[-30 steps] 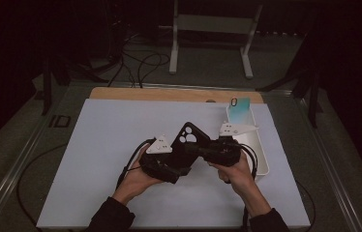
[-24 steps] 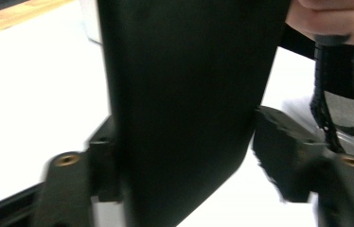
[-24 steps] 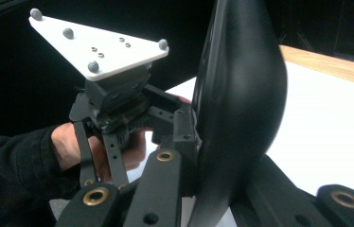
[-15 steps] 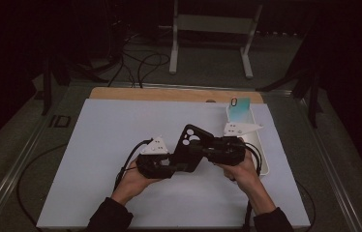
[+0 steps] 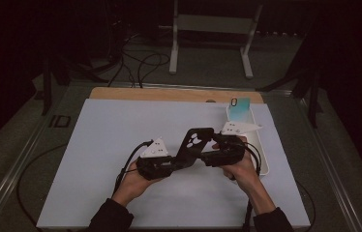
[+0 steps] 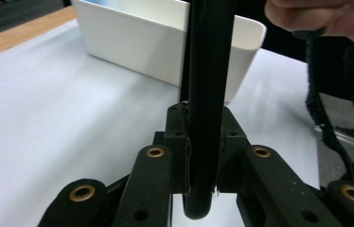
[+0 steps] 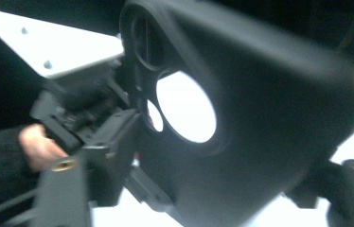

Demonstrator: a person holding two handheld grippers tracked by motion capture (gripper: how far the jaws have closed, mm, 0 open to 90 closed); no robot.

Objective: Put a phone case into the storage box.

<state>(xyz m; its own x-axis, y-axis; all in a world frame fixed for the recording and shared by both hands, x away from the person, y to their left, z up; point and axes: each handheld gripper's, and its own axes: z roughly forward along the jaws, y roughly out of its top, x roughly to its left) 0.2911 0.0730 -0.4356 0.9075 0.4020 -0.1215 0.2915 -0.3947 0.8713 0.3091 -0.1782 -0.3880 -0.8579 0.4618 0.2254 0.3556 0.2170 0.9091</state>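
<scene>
A black phone case (image 5: pixel 196 141) with round camera cut-outs is held up over the middle of the white mat. My left gripper (image 5: pixel 172 164) is shut on its lower end. In the left gripper view the case (image 6: pixel 208 94) stands edge-on, pinched between the jaws of the left gripper (image 6: pixel 203 142). My right gripper (image 5: pixel 216 157) is right against the case from the right side. The right gripper view is blurred; the case's face (image 7: pixel 269 123) covers that gripper's jaws, so their state is unclear. The other hand and its grey plate (image 7: pixel 57 47) show beyond the case.
A white tray (image 5: pixel 264 150) stands at the mat's right edge, seen close behind the case as a tray (image 6: pixel 132 42) in the left gripper view. A teal phone (image 5: pixel 240 107) leans in its far end. A wooden strip (image 5: pixel 169 94) borders the mat at the back.
The left hand has dropped slightly toward the front edge and levelled out, still holding the case. The right hand has barely moved.
</scene>
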